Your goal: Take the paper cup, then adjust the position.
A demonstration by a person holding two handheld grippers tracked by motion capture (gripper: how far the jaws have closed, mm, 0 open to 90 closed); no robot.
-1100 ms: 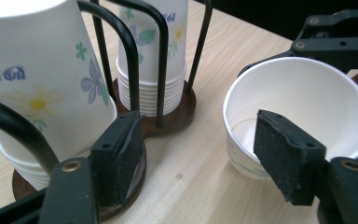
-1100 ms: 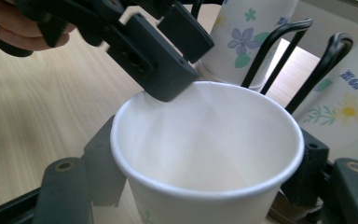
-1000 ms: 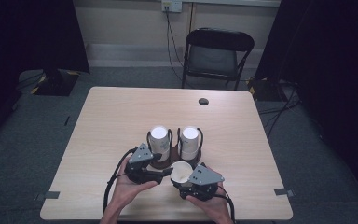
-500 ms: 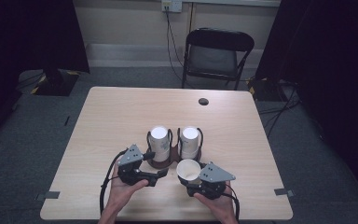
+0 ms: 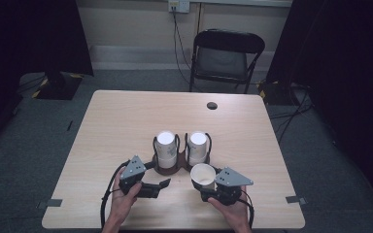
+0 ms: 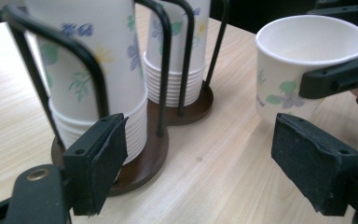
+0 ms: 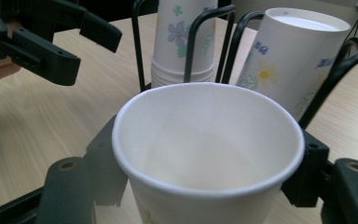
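Tabletop: pale wood, carrying everything.
Cup holder: dark round base with black wire loops, near the front middle, holding two upside-down stacks of flowered paper cups.
Single paper cup: upright, mouth up, just right of the holder.
Right tool: jaws clamped on that cup's sides.
Left tool: jaws just opened wide, nothing between them, beside the holder's base.
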